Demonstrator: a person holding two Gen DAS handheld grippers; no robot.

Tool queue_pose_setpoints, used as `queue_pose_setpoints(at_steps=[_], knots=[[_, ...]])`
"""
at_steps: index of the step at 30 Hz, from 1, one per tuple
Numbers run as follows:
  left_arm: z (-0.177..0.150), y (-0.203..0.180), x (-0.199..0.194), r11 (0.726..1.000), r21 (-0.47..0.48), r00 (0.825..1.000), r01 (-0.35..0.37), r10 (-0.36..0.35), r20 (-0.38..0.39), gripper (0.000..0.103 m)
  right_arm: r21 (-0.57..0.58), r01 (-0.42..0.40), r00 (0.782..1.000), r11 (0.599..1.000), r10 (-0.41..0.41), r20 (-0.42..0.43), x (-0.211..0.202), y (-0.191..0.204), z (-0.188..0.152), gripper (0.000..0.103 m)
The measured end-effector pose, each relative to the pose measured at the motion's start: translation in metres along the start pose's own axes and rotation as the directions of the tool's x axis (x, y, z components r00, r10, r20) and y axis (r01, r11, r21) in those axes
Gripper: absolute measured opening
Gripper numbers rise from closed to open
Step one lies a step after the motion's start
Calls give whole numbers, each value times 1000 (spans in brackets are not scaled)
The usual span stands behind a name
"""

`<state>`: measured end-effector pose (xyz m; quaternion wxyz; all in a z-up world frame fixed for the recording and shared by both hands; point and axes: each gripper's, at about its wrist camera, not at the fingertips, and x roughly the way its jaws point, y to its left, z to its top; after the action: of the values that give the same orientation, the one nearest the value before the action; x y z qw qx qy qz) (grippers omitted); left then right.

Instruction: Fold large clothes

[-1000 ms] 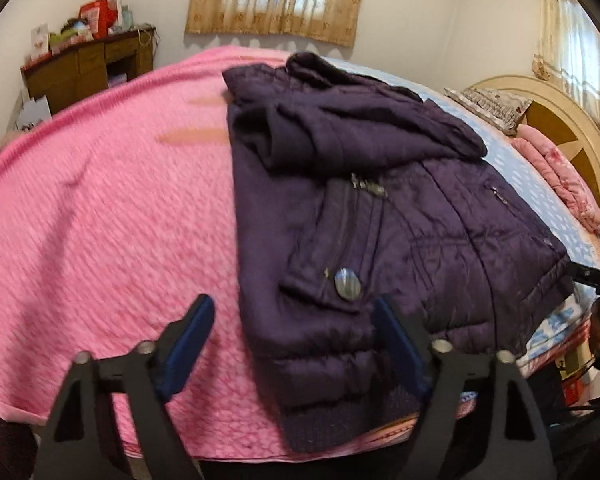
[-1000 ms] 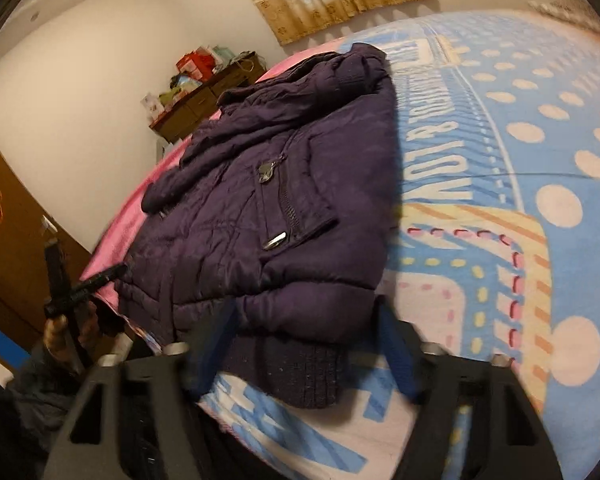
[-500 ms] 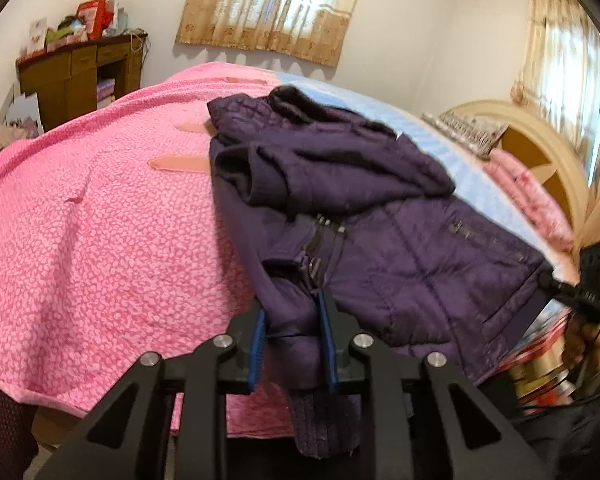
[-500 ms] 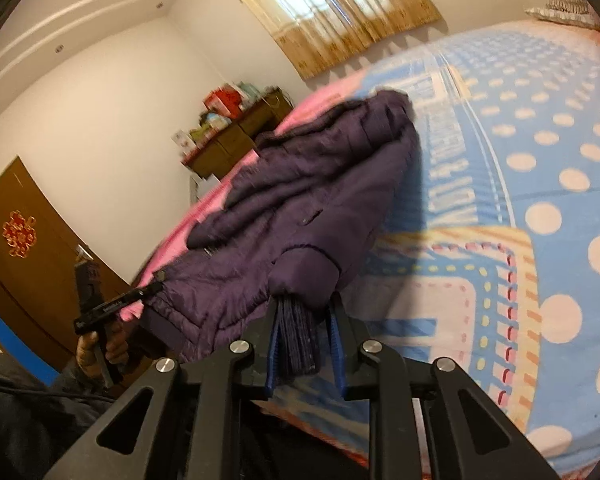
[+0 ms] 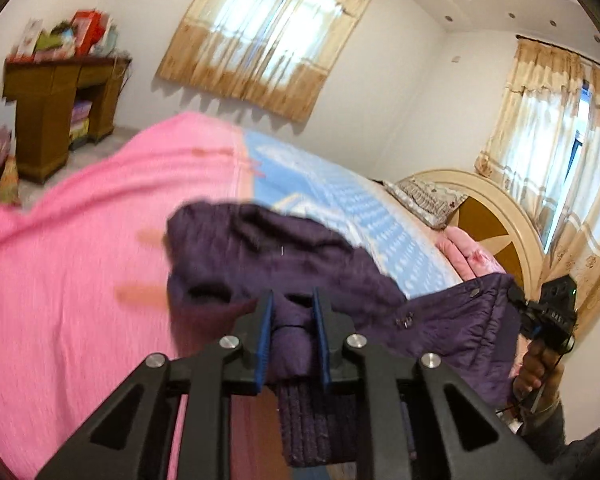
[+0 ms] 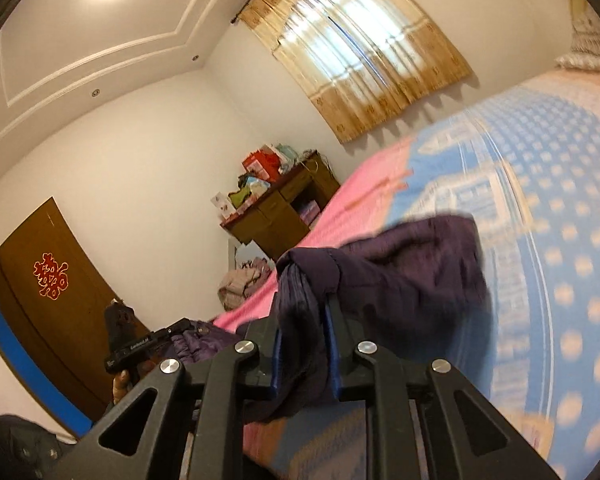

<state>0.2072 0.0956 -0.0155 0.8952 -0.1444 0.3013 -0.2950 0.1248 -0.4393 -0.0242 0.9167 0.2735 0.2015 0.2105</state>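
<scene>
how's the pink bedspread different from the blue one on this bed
The pink bedspread is plain, finely speckled pink; the blue bedspread is patterned with pale dots and stripes. In the left wrist view the pink bedspread covers the end toward the wooden desk, while the blue bedspread runs toward the headboard. Both lie under the purple jacket.

I see the jacket [image 5: 300, 264] lying across the bed [image 5: 60, 280], its near hem lifted off it. My left gripper [image 5: 292, 308] is at one hem corner, my right gripper [image 6: 304, 320] at the other. A desk [image 5: 56, 100] stands beyond the bed on the left, the headboard [image 5: 500, 216] on the right.
</scene>
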Motion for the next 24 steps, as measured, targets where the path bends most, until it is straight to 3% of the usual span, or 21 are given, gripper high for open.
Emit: queue_pose_setpoints(at_steps=[6, 11, 12, 13, 15, 16, 17, 18, 19, 20, 22, 24], knots=[[77, 12, 49, 1000, -11, 1000, 5, -5, 30, 19, 20, 72, 997, 997, -72, -1, 83, -25, 91, 17], [123, 53, 131, 995, -41, 996, -88, 87, -30, 12, 78, 152, 988, 985, -149, -42, 165, -75, 130, 17], [127, 64, 144, 992, -57, 993, -112, 109, -41, 4, 85, 192, 981, 978, -189, -37, 186, -90, 134, 17], [133, 78, 164, 988, -89, 991, -127, 123, -50, 5, 104, 216, 976, 971, -214, -35, 197, -101, 133, 17], [136, 104, 200, 961, -125, 968, -246, 238, -75, 7, 76, 286, 957, 955, -281, -67, 232, -126, 131, 17], [136, 116, 215, 952, -153, 962, -266, 252, -107, 10, 64, 377, 924, 924, -370, -94, 253, -144, 129, 18], [135, 128, 229, 942, -163, 950, -294, 270, -157, 15, 52, 436, 896, 898, -427, -124, 266, -159, 127, 25], [133, 134, 234, 929, -164, 935, -332, 302, -184, 15, 55, 453, 886, 890, -442, -143, 272, -169, 124, 33], [131, 138, 233, 922, -168, 930, -349, 318, -183, 15, 65, 459, 881, 886, -444, -165, 276, -180, 123, 54], [129, 138, 227, 931, -158, 939, -329, 305, -161, 22, 48, 466, 877, 883, -454, -158, 273, -183, 122, 64], [120, 129, 212, 937, -91, 936, -337, 324, -138, 45, -18, 465, 875, 885, -463, -140, 261, -176, 118, 64], [101, 111, 196, 938, 28, 932, -344, 345, -113, 88, -57, 434, 880, 899, -437, -186, 251, -167, 109, 64]])
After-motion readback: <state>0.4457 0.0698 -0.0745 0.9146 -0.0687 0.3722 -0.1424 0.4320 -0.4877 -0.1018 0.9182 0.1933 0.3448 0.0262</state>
